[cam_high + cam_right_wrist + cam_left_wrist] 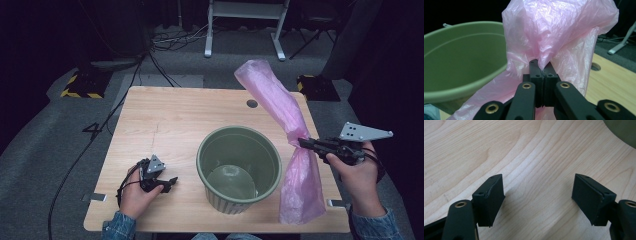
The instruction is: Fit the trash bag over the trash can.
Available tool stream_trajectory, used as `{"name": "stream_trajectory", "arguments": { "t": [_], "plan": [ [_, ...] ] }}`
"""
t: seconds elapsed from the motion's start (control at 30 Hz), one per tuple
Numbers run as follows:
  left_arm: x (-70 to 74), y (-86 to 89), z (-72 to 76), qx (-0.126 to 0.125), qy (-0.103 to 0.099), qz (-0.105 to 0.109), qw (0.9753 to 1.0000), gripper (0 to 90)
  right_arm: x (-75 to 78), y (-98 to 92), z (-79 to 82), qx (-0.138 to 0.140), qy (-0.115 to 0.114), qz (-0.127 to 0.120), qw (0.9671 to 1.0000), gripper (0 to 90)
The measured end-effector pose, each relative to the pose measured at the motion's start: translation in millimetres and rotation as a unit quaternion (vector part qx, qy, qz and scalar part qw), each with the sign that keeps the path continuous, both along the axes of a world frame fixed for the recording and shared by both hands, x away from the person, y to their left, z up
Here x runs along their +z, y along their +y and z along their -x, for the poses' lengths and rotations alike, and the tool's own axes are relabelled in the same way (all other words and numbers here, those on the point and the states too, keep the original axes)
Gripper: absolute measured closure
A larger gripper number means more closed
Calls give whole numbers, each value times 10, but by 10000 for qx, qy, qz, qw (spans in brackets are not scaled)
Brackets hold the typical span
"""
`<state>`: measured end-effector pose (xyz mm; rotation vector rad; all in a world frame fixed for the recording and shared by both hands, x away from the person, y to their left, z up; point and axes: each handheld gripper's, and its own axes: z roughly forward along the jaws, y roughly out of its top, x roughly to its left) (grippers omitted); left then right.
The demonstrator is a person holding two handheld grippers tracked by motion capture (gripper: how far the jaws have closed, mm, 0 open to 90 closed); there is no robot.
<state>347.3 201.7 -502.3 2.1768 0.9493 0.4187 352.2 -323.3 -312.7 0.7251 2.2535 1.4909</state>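
Observation:
A pink plastic bag (pixel 280 107) hangs pinched at its middle, its upper part sticking up and back, its lower part (pixel 300 192) draping onto the table right of a green bucket (pixel 239 169). My right gripper (pixel 303 143) is shut on the pink bag (pixel 559 32), with the film bunched between its closed jaws (pixel 543 67). The green bucket (pixel 461 62) stands empty just left of that grip. My left gripper (pixel 171 181) rests low over the wooden table (pixel 165 120) left of the bucket, open with nothing between its pads (pixel 490 197).
A round cable hole (pixel 252 103) sits near the table's far edge. Cables (pixel 165 40) and a white stand (pixel 245 25) lie on the floor behind. The bucket's rim (pixel 621 131) shows at the upper right of the left gripper view.

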Motion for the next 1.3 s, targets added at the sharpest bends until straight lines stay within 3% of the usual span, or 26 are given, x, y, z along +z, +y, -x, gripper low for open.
{"name": "stream_trajectory", "arguments": {
  "t": [0.23,0.9,1.17,1.3],
  "plan": [
    [-19,40,30,63,40,120,9999,250,171,154,-31,185,-202,-77,9996,895],
    [-18,61,64,121,47,110,9999,245,680,668,-122,606,-747,-95,9953,896],
    [-18,59,66,128,41,102,9999,243,794,879,-193,714,-914,-205,9930,897],
    [-20,51,67,134,58,115,9998,237,812,994,-261,795,-898,-388,9920,897]
  ]
}}
